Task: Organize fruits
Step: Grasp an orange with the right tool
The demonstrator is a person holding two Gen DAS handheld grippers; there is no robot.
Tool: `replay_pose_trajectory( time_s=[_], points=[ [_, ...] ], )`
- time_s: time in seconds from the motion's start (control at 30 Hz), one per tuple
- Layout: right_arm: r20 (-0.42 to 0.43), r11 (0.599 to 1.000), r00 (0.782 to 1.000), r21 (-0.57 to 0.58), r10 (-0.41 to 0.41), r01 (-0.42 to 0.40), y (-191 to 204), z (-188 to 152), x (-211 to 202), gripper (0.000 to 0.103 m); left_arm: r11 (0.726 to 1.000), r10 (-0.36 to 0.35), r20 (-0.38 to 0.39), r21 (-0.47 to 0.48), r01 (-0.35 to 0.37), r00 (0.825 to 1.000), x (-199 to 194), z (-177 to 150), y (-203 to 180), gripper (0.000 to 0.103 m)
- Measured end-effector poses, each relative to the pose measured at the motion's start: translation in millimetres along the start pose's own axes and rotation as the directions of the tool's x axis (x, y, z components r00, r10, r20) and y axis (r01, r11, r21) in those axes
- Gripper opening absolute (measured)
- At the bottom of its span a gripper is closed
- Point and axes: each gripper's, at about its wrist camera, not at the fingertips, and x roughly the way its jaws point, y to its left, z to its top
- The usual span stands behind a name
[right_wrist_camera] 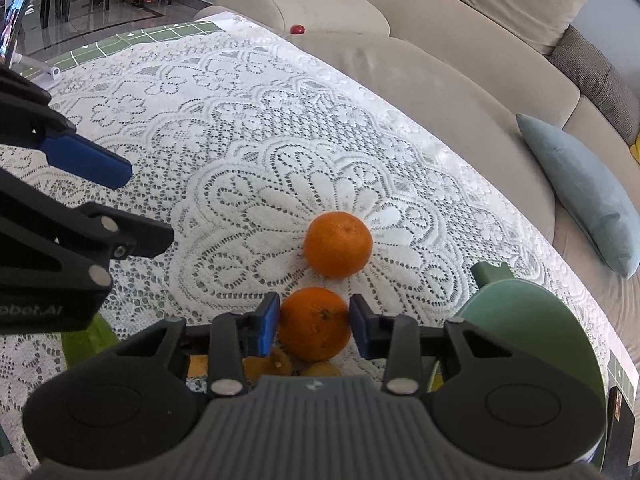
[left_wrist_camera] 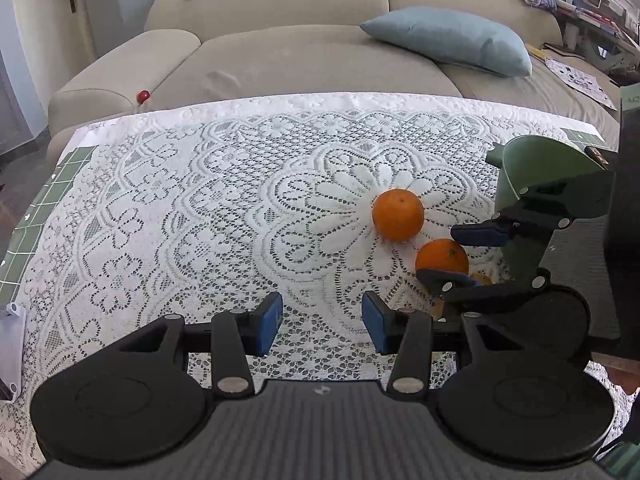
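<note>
Sofa (left_wrist_camera: pixel 320 60): beige, behind everything; blue cushion (left_wrist_camera: pixel 452 38) lying on it.

Surface (left_wrist_camera: pixel 180 220): covered by a white lace cloth, wide bare stretch on my left.

Green bowl (right_wrist_camera: pixel 532 320): at the right edge of the surface, tipped, just beside my right fingers.

Far orange (right_wrist_camera: pixel 338 244): resting at the centre of the lace flower, apart from both my hands.

Near orange (right_wrist_camera: pixel 314 324): sitting between the blue pads of my right gripper (right_wrist_camera: pixel 314 330); the fingers bracket it closely and look to be touching its sides, though I cannot tell how firmly.

Smaller fruit (right_wrist_camera: pixel 276 362): yellowish pieces tucked under the right gripper, mostly hidden.

Left gripper (left_wrist_camera: pixel 322 320): fingers half open, holding nothing, hovering over bare lace.

Risk: a round orange in a light pinch may squirt forward and knock its neighbour rolling; a lifted orange could also snag the lace or clip the bowl's rim.
</note>
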Motion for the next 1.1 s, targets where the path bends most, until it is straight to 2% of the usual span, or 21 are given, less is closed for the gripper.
replay_pose_trajectory(
  time_s=[0.2,0.4,0.43,0.47,0.6,0.77,0.83,0.9,0.93,0.97,1.1],
  points=[
    [0.05,1.0,0.999,0.023,0.007,-0.008,-6,1,-13,0.033,1.0,-0.031,0.033,-0.006,0.031,0.999,-3,4,2,0.054],
    [0.124,0.996,0.992,0.076,0.029,-0.039,-17,2,-36,0.029,0.997,-0.057,0.082,-0.052,0.061,0.995,-8,8,8,0.054],
    [0.141,0.995,0.989,0.09,0.036,-0.049,-19,2,-40,0.008,0.996,-0.061,0.09,-0.06,0.066,0.994,-8,8,9,0.054],
    [0.155,0.993,0.987,0.102,0.039,-0.055,-22,2,-45,0.0,0.995,-0.064,0.099,-0.064,0.071,0.993,-9,9,10,0.054],
    [0.198,0.987,0.979,0.141,0.046,-0.075,-32,2,-60,0.0,0.995,-0.064,0.121,-0.071,0.073,0.991,-10,12,10,0.054],
    [0.127,0.98,0.986,0.154,0.104,-0.123,-33,-2,-43,0.0,0.995,-0.079,0.079,-0.061,0.084,0.994,-2,12,6,0.054],
    [0.099,0.979,0.988,0.149,0.122,-0.136,-31,-4,-38,0.003,0.996,-0.066,0.064,-0.052,0.07,0.996,1,10,5,0.054],
    [0.082,0.979,0.988,0.147,0.131,-0.143,-29,-5,-36,0.017,0.997,-0.051,0.051,-0.053,0.053,0.997,3,9,5,0.054],
    [0.075,0.979,0.988,0.143,0.135,-0.144,-28,-5,-35,0.031,0.997,-0.044,0.046,-0.055,0.046,0.998,4,8,6,0.054],
    [0.068,0.98,0.988,0.137,0.137,-0.145,-26,-5,-34,0.038,0.998,-0.037,0.041,-0.056,0.04,0.998,5,8,7,0.054],
    [0.016,0.99,0.994,0.091,0.11,-0.111,-16,0,-27,0.038,0.998,-0.032,0.027,-0.046,0.033,0.999,6,5,7,0.054]
  ],
)
